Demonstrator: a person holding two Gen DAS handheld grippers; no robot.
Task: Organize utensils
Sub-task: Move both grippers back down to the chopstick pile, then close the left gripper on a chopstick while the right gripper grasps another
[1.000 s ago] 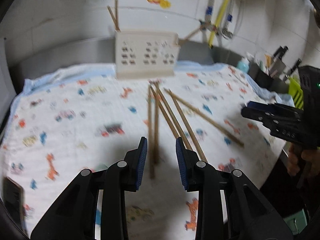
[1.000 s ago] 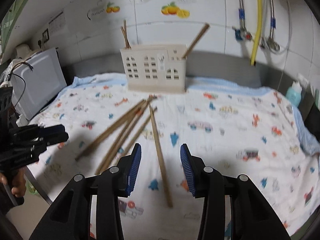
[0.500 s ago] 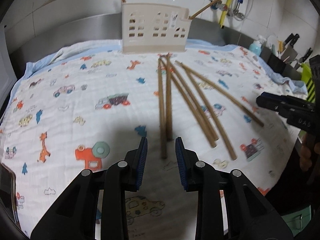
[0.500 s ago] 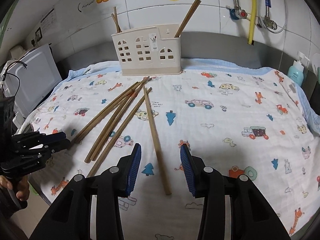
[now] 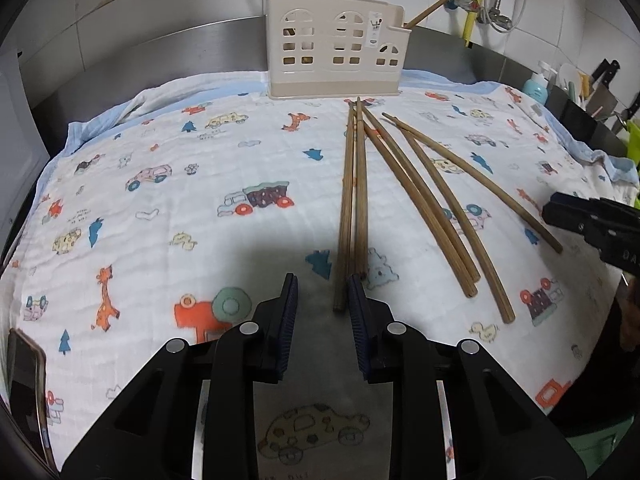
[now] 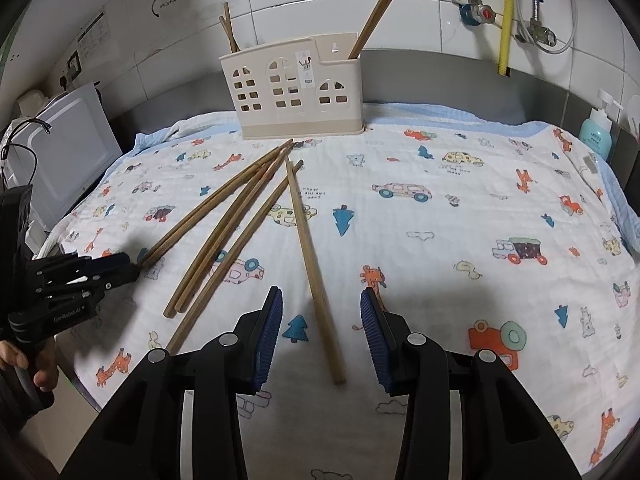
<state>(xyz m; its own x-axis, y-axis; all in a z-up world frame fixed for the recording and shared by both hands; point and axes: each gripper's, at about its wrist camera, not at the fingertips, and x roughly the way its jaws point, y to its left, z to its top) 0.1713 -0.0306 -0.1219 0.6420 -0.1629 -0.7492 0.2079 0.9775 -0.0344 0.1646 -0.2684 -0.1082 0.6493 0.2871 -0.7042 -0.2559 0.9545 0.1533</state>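
Since a moment ago we have lowered both tongs toward the surface, left tongs [image 5: 322, 304] and right tongs [image 6: 320, 328] each open and empty astride a loose chopstick's near end, ready to pinch it for the holder [image 6: 296, 92] at twelve o'clock.

The left tongs [image 6: 132, 266] body reads "GenRobot.AI".
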